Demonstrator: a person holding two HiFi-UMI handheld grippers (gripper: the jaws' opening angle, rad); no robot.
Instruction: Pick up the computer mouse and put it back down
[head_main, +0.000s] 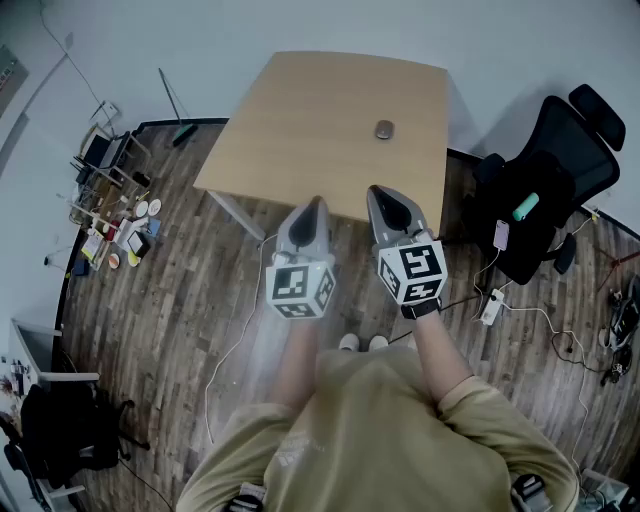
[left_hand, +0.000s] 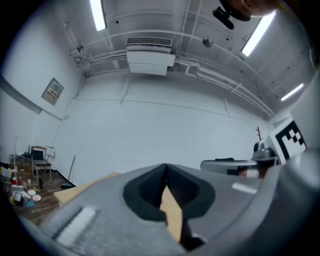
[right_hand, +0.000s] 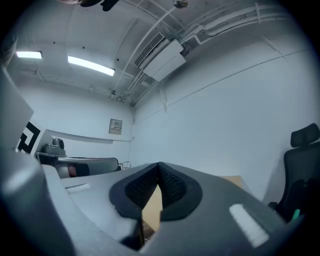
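One computer mouse (head_main: 385, 130) lies on one wooden table (head_main: 300, 120), toward its far right. Two grippers, left gripper (head_main: 315, 203) and right gripper (head_main: 378, 192), hover level at the near edge, jaws closed, both empty.

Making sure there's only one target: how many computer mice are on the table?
1. The computer mouse lies on the wooden table, toward its far right side. No other shows on the visible tabletop.

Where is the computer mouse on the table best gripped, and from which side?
Probably across its two sides, coming from above: the computer mouse lies flat and alone on the table, a low rounded shape. Its finer form is too small to tell.
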